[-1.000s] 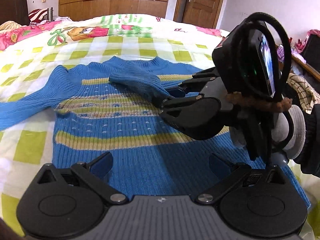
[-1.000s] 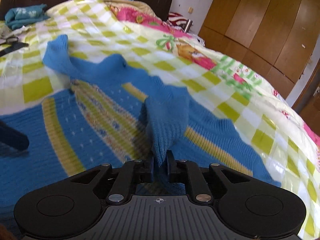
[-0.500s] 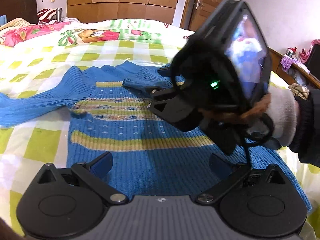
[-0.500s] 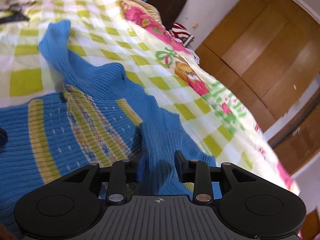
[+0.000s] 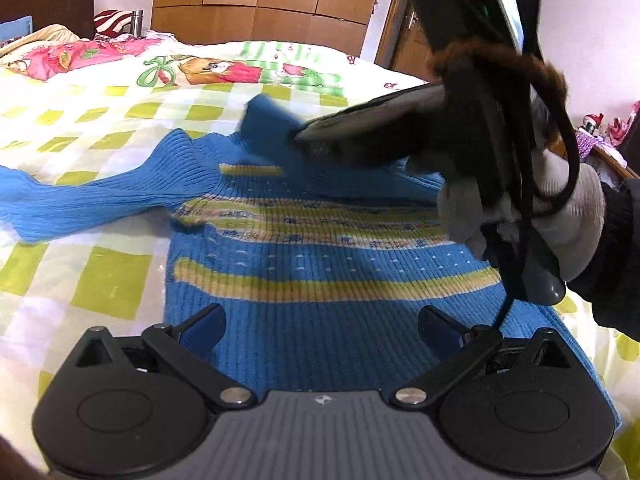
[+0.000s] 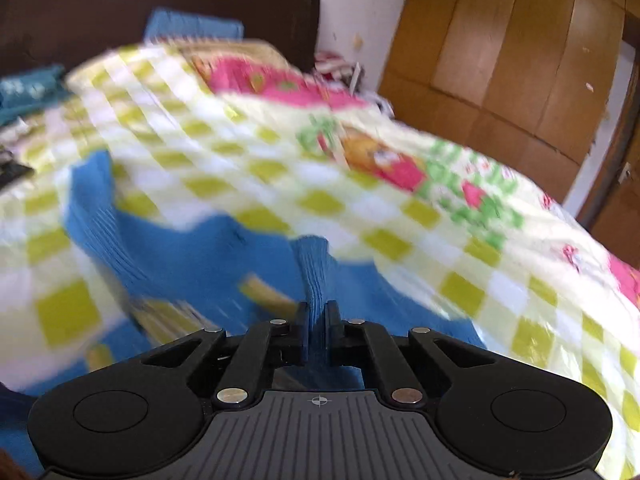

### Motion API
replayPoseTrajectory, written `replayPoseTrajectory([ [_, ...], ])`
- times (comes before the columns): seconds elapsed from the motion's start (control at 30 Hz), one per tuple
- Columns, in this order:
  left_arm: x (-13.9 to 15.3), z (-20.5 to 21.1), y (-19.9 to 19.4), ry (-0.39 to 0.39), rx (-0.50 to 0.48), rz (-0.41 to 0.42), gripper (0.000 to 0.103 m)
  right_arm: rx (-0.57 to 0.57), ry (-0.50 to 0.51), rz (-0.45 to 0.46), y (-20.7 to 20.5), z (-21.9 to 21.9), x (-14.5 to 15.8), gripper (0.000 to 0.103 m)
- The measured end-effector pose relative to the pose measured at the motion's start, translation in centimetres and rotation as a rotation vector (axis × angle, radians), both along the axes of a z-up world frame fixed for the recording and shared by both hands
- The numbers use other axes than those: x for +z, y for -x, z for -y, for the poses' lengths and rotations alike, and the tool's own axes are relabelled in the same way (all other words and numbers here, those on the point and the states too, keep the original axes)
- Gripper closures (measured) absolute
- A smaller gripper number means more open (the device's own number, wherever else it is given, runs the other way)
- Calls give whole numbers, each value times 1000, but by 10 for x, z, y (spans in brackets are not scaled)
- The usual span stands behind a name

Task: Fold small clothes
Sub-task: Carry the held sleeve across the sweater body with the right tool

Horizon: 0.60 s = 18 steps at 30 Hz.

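A blue ribbed knit sweater (image 5: 320,248) with yellow stripes and small white flecks lies flat, chest up, on the bed, one sleeve (image 5: 92,196) stretched out across the cover. The other sleeve (image 6: 316,272) is lifted clear of the body, pinched in the right tool (image 6: 316,320), whose black fingers are closed tight on the knit; the right wrist view is blurred. The left tool (image 5: 320,328) hovers over the sweater's hem with its fingers spread wide, gripping nothing. A grey-gloved hand (image 5: 560,208) carries the right tool. The bed wears a glossy white-and-lime checked quilt (image 5: 100,272) with pink cartoon prints. Brown wooden wardrobes (image 5: 260,0) and a dark headboard (image 6: 160,0) stand behind.
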<state>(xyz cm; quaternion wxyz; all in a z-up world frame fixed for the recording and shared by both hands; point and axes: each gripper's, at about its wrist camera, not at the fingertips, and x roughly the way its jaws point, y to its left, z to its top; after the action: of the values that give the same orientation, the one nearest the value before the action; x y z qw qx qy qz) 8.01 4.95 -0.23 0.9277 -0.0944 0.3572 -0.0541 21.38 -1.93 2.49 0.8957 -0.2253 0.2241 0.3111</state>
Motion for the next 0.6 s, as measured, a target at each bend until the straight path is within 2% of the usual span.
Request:
replayPoseTrajectory([
  [0.03,-1,-1,1,-4,3,-3,0,31,12,3,3,-3,-2,97],
  [0.13,-3,-2,5,-15,8,-10,0,150,48,-80,11,-12,-23,91],
  [0.2,-2,-3,7,-11,9,-9,0,173,69,-111,16,-14,-32,90],
  [0.3,2,-2,8,13,-17,13,0,156,-7,-130,25,0,-23,89],
  [0.43,9,4,2,-11,-23,49,0,44,-88,-138,31,42,-8,84],
  [0.53,15,9,-12,-43,-36,80,0,-108,-82,-125,24,79,-6,84],
  [0.6,20,13,-25,-82,-37,116,0,-202,-91,-158,20,105,-9,84],
])
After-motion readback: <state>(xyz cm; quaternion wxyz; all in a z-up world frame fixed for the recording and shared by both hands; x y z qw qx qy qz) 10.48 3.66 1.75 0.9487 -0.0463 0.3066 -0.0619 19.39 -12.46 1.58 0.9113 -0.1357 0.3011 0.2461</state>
